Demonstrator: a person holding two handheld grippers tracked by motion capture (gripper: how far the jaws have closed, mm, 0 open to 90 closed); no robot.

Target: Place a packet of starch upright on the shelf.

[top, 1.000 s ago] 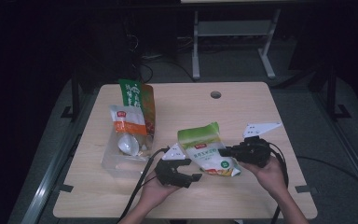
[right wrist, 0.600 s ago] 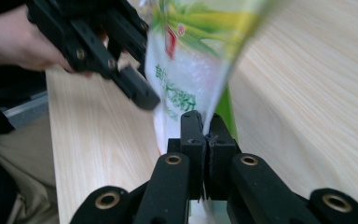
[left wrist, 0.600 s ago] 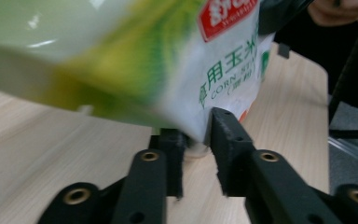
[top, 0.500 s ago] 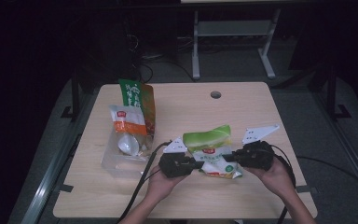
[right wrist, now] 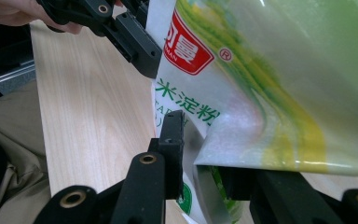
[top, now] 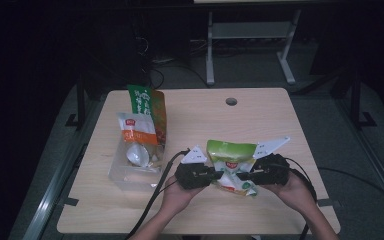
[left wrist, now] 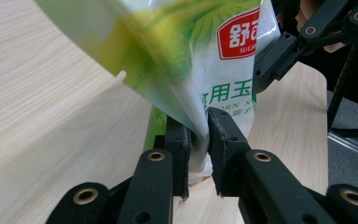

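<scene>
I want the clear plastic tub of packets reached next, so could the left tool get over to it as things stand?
Probably not yet: the left tool is clamped on the green and white starch bag. The light wooden table toward the clear plastic tub looks free once it lets go.

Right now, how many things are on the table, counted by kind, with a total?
Green and white pouch held up between the two grippers: 1
Orange and green packets standing in the tub: 2
Clear plastic tub: 1
Total: 4
</scene>
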